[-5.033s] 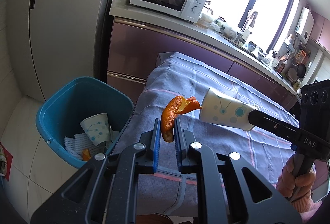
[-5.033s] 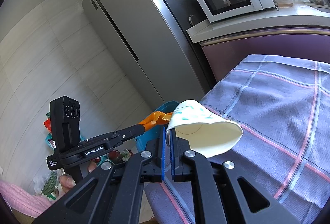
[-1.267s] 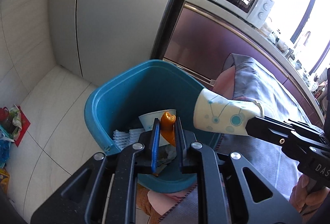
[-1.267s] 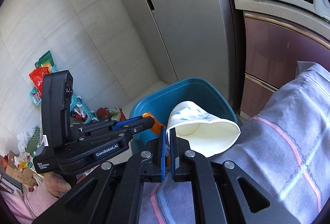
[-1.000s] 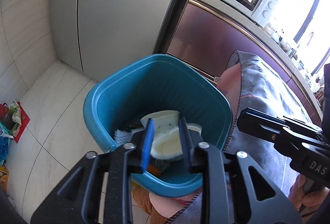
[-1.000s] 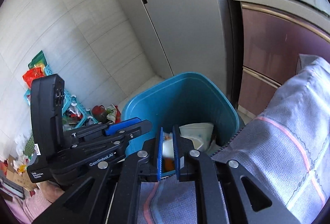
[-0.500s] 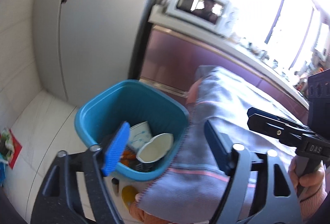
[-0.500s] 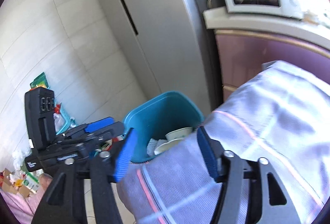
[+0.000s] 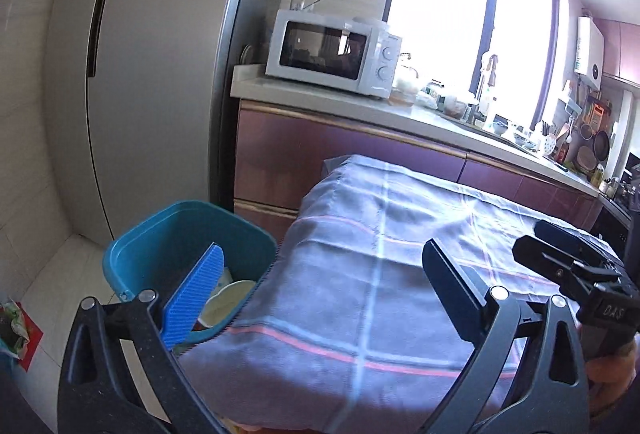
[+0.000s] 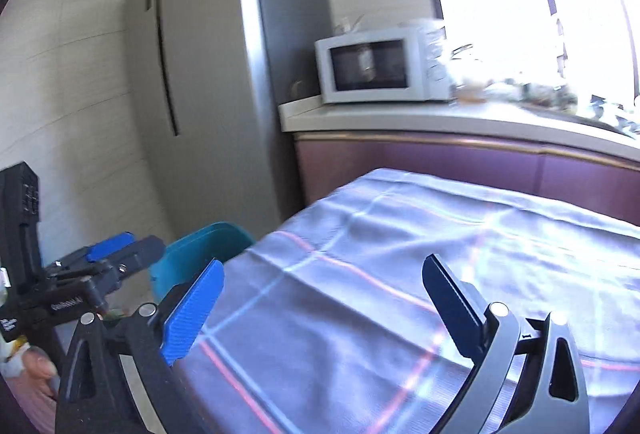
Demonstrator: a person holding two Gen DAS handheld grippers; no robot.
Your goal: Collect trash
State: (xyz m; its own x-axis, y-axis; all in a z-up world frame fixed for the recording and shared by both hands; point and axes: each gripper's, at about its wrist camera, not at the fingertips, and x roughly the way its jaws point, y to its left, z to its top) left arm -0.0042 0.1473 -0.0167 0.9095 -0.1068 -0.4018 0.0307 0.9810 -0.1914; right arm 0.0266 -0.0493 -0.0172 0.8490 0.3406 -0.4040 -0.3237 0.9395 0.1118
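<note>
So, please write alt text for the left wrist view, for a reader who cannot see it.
The left gripper is open and empty above a table with a grey checked cloth. A blue bin with paper cups inside stands beside it on the floor; behind is a counter with a microwave.

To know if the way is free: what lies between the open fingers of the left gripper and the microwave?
In the left wrist view, only the checked cloth on the table, then the purple cabinet front. The left gripper holds nothing; the microwave stands on the counter behind.
</note>
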